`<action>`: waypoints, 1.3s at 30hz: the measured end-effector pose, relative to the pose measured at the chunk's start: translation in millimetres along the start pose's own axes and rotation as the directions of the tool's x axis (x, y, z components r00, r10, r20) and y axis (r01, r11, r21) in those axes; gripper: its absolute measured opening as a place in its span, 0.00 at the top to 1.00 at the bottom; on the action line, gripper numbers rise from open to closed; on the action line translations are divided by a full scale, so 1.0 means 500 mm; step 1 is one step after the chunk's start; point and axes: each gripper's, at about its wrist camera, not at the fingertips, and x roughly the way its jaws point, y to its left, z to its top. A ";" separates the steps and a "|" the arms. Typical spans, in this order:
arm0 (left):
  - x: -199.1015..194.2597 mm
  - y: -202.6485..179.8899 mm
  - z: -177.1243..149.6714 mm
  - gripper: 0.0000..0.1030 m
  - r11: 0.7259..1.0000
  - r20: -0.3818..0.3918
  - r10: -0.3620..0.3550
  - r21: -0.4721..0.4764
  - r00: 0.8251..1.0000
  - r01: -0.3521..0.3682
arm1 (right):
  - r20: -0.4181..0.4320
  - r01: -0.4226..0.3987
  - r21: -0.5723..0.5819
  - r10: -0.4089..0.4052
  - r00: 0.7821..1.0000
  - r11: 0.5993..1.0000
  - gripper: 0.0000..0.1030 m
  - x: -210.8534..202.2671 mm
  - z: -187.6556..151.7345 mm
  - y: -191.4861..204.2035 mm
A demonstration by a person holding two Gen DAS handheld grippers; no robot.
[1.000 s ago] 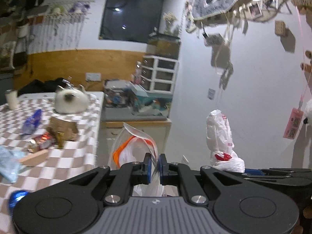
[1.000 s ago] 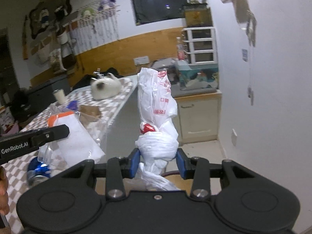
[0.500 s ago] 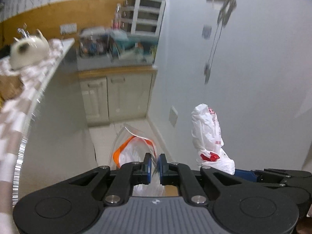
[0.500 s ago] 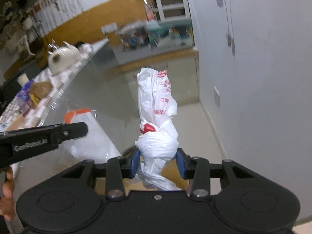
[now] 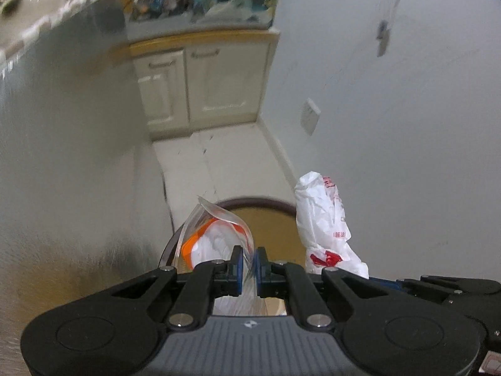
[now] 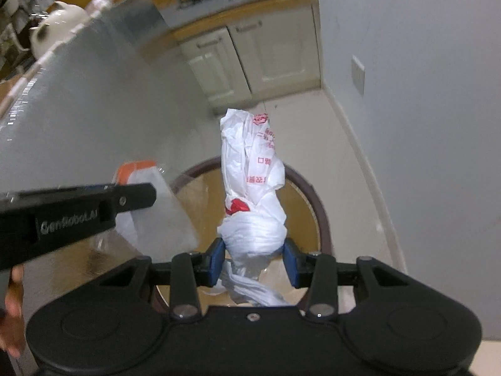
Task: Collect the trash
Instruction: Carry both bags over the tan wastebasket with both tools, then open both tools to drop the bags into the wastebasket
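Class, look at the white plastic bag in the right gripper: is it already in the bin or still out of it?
Out. The right gripper holds the white plastic bag above the bin.

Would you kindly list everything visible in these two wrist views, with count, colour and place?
knotted plastic bag: one, white with red print, clamped in the right gripper above the bin
clear pouch: one, transparent with an orange band, pinched in the left gripper above the bin
bin: one, dark brown rim, tan inside, on the floor below both grippers
cupboard: one, cream double doors, far end of the floor
wall plate: one, white, low on the right wall
teapot-like vessel: one, white, on the table, upper left
left gripper: black, blue pads, jaws shut on the pouch
right gripper: black, blue pads, jaws gripping the bag
hand: one, lower left edge
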 end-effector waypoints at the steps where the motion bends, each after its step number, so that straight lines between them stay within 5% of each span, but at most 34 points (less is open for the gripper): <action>1: 0.010 0.006 -0.002 0.92 1.000 -0.015 0.003 -0.005 1.000 -0.004 | -0.013 -0.002 0.007 0.002 1.000 1.000 0.60 0.013 -0.001 -0.001; 20: 0.132 0.009 -0.029 0.92 0.997 -0.136 0.070 0.047 0.988 -0.064 | -0.213 0.071 -0.029 -0.076 0.974 0.997 0.60 0.180 -0.009 0.026; 32: 0.167 0.000 -0.045 0.88 0.994 -0.163 0.095 0.060 0.982 -0.086 | -0.204 0.050 -0.046 -0.058 0.977 0.998 0.52 0.184 -0.013 0.018; 39: 0.175 0.004 -0.055 0.76 0.995 -0.191 0.099 0.053 0.977 -0.091 | -0.201 0.054 -0.077 -0.068 0.977 0.996 0.47 0.167 -0.017 0.011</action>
